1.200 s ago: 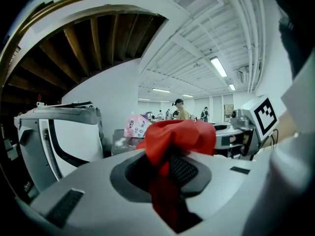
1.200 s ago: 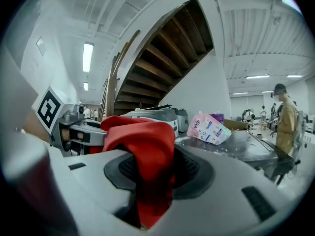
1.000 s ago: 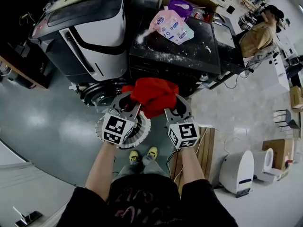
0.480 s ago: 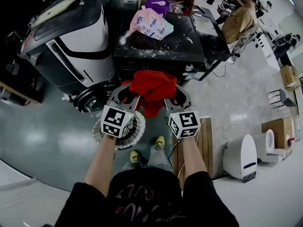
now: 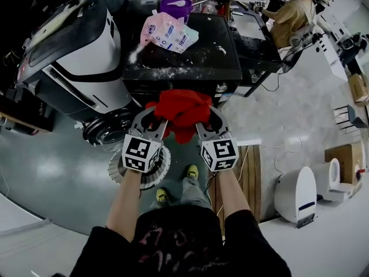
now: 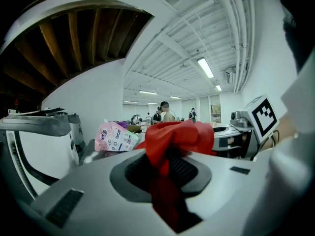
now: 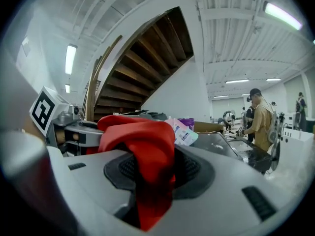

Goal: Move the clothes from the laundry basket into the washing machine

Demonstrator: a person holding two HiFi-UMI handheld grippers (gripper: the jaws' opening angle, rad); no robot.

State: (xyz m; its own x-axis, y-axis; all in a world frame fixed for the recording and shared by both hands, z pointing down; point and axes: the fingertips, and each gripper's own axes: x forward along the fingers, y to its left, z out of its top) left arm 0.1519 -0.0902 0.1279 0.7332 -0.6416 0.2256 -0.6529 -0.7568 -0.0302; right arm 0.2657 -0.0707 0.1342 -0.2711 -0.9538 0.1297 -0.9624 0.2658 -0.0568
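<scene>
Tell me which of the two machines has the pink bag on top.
The black machine, straight ahead of the red cloth: the pink bag lies on its top. The white machine at its left has none.

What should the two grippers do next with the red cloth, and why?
Probably carry the red cloth forward and down toward the front of the black washing machine. Both the left gripper and right gripper are shut on it, it hangs clear of the basket, and it is not in the machine yet.
</scene>
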